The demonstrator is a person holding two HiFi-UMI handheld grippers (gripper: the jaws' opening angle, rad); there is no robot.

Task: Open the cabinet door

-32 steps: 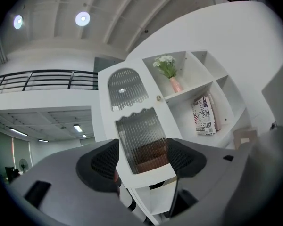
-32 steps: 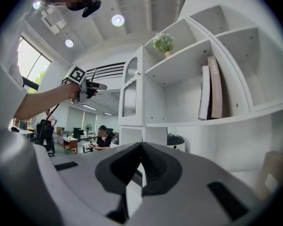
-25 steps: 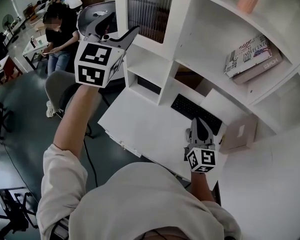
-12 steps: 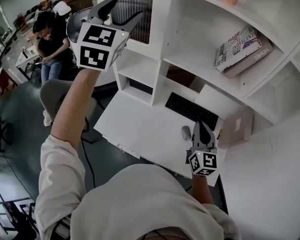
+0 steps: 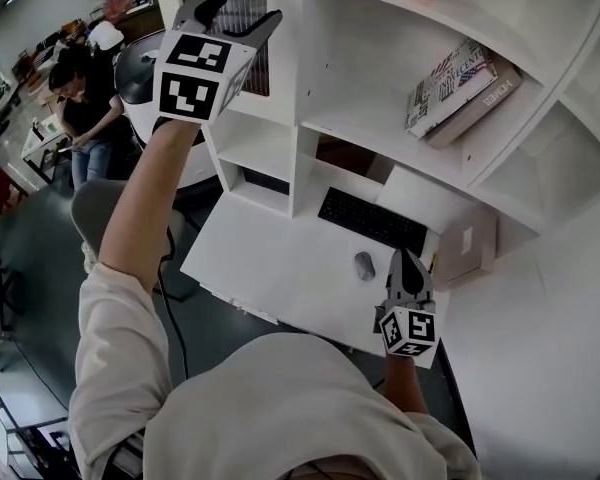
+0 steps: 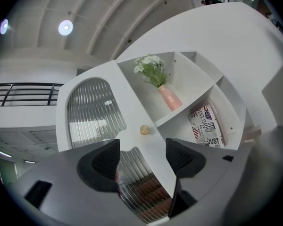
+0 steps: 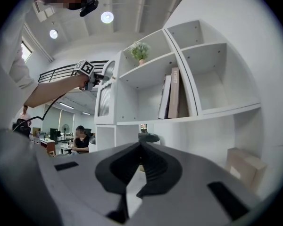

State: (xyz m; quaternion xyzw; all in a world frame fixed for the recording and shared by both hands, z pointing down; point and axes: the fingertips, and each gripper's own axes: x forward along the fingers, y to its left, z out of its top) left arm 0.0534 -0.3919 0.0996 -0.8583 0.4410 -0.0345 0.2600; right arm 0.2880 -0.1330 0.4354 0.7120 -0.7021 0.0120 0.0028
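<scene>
Low in the frame, the right gripper [image 5: 408, 261] had stayed over the counter's [image 5: 270, 258] near edge, fingers closed on nothing. At upper left, the left gripper [image 5: 242, 8] had risen to the ribbed-glass cabinet door [image 6: 89, 112], fingers spread and empty. The round knob [image 6: 144, 130] sat just above their gap, untouched, and the door looked shut. Its knob edge met the shelf with the pink vase [image 6: 170, 98]; open air in front probably left room for the swing.
</scene>
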